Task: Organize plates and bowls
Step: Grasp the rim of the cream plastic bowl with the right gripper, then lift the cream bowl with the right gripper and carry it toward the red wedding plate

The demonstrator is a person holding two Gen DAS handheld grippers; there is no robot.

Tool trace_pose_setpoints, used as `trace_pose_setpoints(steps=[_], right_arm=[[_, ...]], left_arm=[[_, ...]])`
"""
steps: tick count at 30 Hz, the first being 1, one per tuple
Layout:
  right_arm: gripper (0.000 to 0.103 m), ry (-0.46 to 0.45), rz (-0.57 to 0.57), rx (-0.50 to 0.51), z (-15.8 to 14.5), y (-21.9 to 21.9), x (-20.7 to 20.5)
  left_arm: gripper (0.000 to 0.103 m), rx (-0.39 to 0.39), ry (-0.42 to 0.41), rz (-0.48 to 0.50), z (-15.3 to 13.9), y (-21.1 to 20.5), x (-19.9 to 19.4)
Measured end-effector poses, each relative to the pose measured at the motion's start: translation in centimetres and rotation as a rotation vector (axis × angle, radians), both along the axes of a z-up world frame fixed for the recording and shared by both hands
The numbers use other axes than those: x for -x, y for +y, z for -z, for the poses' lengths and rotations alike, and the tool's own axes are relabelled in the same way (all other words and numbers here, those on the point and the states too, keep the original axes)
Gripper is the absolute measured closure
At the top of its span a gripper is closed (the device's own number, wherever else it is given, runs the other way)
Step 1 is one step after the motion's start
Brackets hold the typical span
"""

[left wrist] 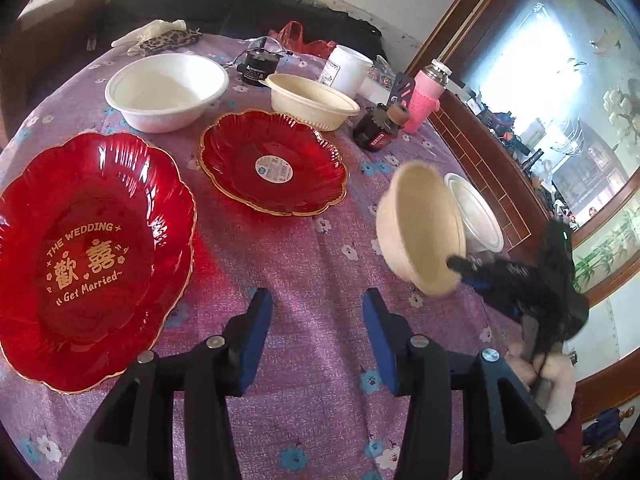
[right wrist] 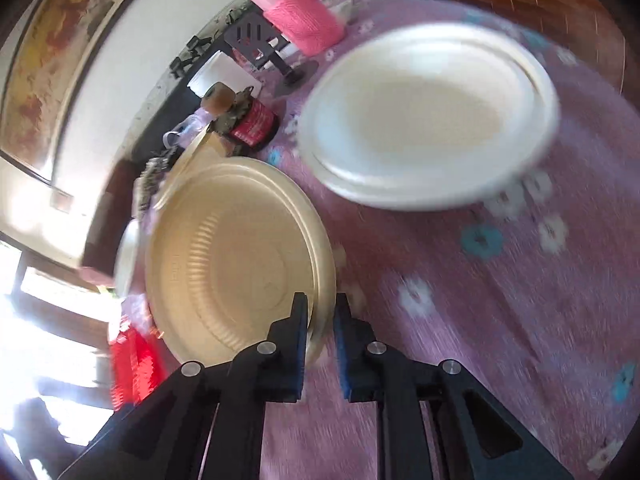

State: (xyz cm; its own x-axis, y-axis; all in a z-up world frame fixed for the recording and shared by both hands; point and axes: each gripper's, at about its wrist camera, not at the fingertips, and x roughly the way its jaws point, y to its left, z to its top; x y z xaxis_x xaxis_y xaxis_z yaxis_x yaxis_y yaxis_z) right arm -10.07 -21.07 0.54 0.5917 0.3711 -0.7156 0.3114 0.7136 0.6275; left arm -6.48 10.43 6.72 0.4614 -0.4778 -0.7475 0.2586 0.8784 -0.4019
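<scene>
Blue-padded fingers of the left gripper [left wrist: 318, 336] stand spread apart over bare purple cloth [left wrist: 304, 248], holding nothing. At the right, the right gripper [right wrist: 322, 340] is pressed onto the near rim of a beige bowl [right wrist: 240, 256], one finger inside the wall and one outside, and the bowl hangs tilted above the cloth with its mouth turned to the left.

That bowl looks like a thin disposable kind: light, a little springy, with a ribbed wall and a rolled rim. A rim pinch suits it, though hard squeezing would likely buckle the wall, and a fast swing could make it twist in the pads. The picture is smeared with motion, so how firm the grip is cannot be told.

A white bowl [right wrist: 428, 116] rests on the cloth just beyond the held one, near the table's right edge and a wooden cabinet [left wrist: 492, 184]. Farther off stand a second beige bowl [left wrist: 312, 100] and a bigger white bowl [left wrist: 166, 88]; these would probably nest by colour.

Two red plates [left wrist: 92, 240] [left wrist: 274, 162] lie left and centre. They look like rigid, glossy plastic or glass, slippery, best taken at the scalloped rim.

Open cloth lies in the near middle. The far right is crowded by a dark jar [left wrist: 378, 128] and a pink bottle [left wrist: 426, 100].
</scene>
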Motion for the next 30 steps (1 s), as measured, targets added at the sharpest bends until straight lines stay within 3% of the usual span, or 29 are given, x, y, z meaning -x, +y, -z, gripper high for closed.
trace_pose_setpoints(steps=[2,7,12,20,24,27,30], right_arm=[[0.090,0.007,-0.018,-0.051,0.7,-0.8,1.1],[0.089,0.019,0.027,-0.061,2.1,-2.9,3.2],[0.088,0.017,0.025,0.002,1.4,-2.4,3.1],[0.088,0.006,0.017,-0.002,1.6,-2.4,3.1],[0.088,-0.013,-0.010,0.075,0.5,-1.3,3.0],[0.089,-0.018,-0.023,0.103,-0.1,-0.8,2.7],[0.089,-0.018,-0.029,0.108,-0.4,-0.6,2.3]], left_arm=[[0.057,0.010,0.001,0.004,0.1,0.1,0.0],[0.057,0.030,0.008,0.002,0.4,0.3,0.0],[0.057,0.021,0.015,0.019,0.8,-0.4,0.2],[0.057,-0.025,0.045,0.065,2.0,-2.2,0.4],[0.056,-0.048,0.048,0.084,2.0,-3.6,-0.1],[0.053,-0.023,0.057,0.125,1.6,-5.5,-1.2],[0.042,-0.013,0.029,0.153,0.8,-7.8,-2.3]])
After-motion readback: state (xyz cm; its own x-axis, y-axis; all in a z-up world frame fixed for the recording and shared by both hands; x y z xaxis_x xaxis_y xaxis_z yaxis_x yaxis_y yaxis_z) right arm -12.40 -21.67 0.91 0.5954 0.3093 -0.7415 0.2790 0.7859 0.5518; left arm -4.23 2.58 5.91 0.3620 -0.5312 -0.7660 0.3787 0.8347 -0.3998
